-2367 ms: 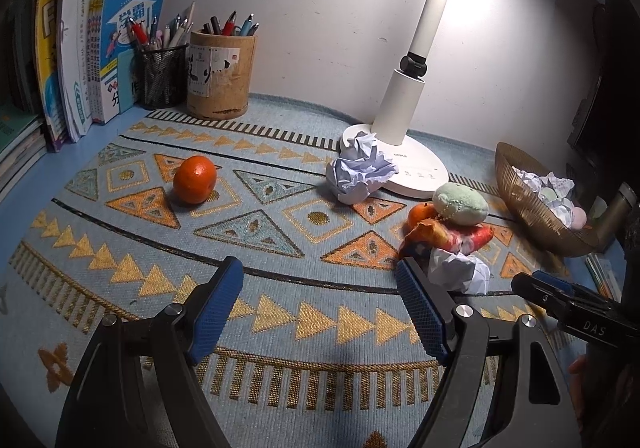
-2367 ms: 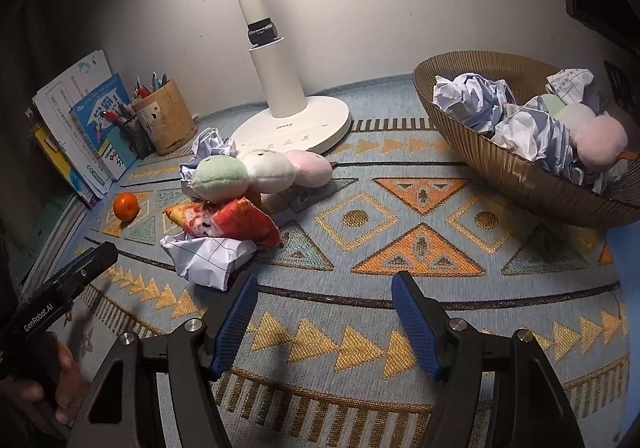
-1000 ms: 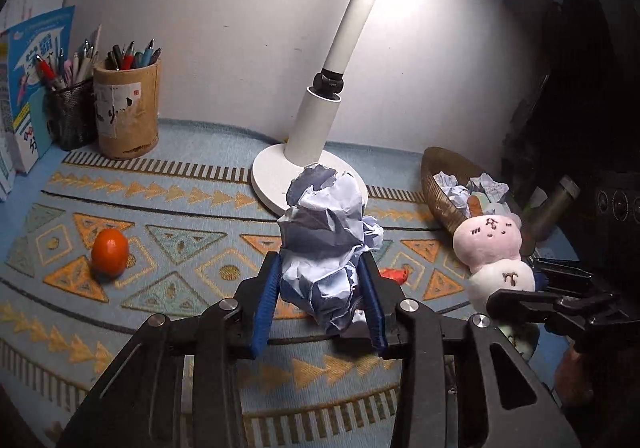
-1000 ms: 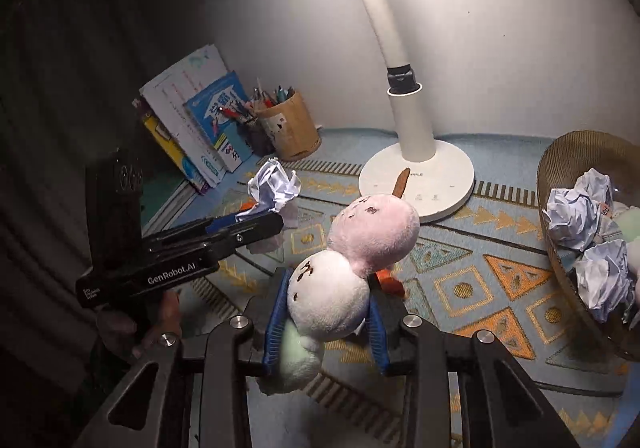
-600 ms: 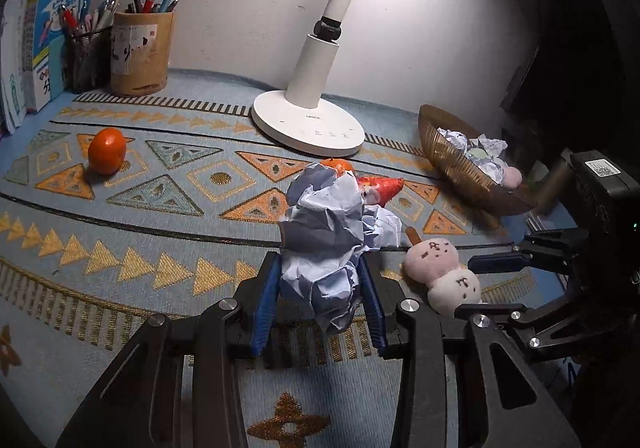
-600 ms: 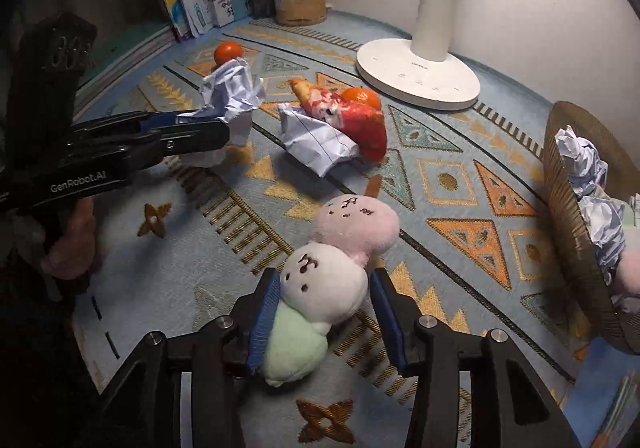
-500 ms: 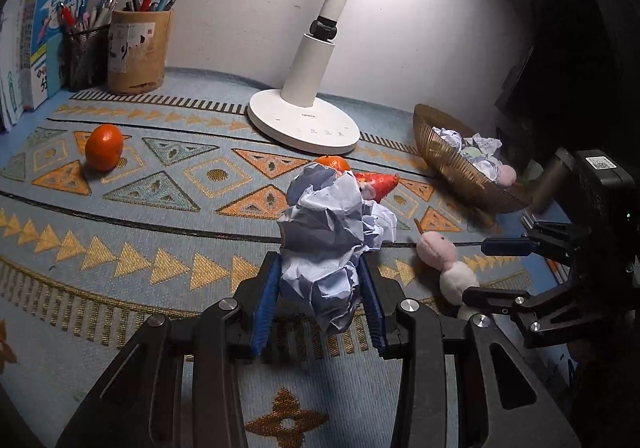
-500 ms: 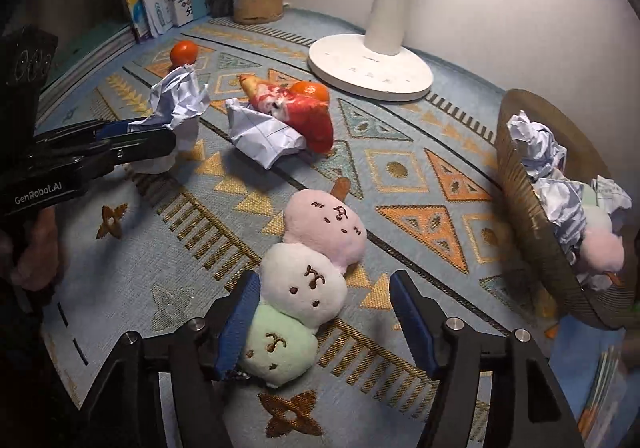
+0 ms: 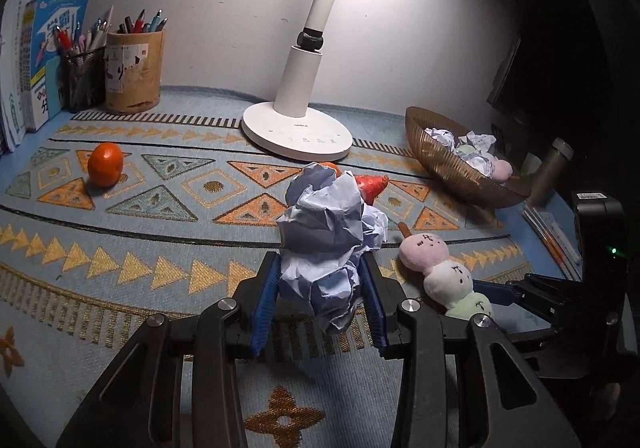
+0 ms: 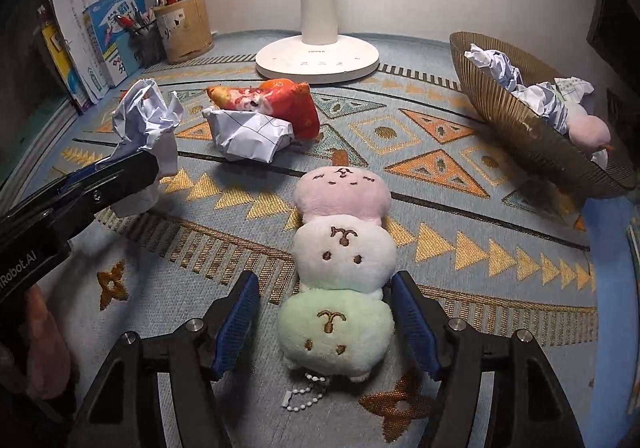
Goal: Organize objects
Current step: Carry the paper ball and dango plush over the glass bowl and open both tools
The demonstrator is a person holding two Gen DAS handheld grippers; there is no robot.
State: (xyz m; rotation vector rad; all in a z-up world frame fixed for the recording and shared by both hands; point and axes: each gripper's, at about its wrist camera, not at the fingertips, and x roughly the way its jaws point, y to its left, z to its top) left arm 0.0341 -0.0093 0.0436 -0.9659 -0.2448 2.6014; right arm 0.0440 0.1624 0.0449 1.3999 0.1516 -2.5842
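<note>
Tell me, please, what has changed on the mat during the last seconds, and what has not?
The right gripper lifted the three-ball plush, set it down nearer on the mat and released it; its jaws have just been closing again, pads not pressing. The left gripper picked up the crumpled paper and still clamps it. Lamp, orange, bowl unchanged.

Black tongs (image 10: 325, 322) with blue ribbed pads (image 10: 236, 322), silver screws, white "Robot.AI" lettering

Crumpled paper ball (image 9: 324, 248), fuzzy cloth plush (image 10: 344, 260), coarse woven mat (image 10: 460, 248).
</note>
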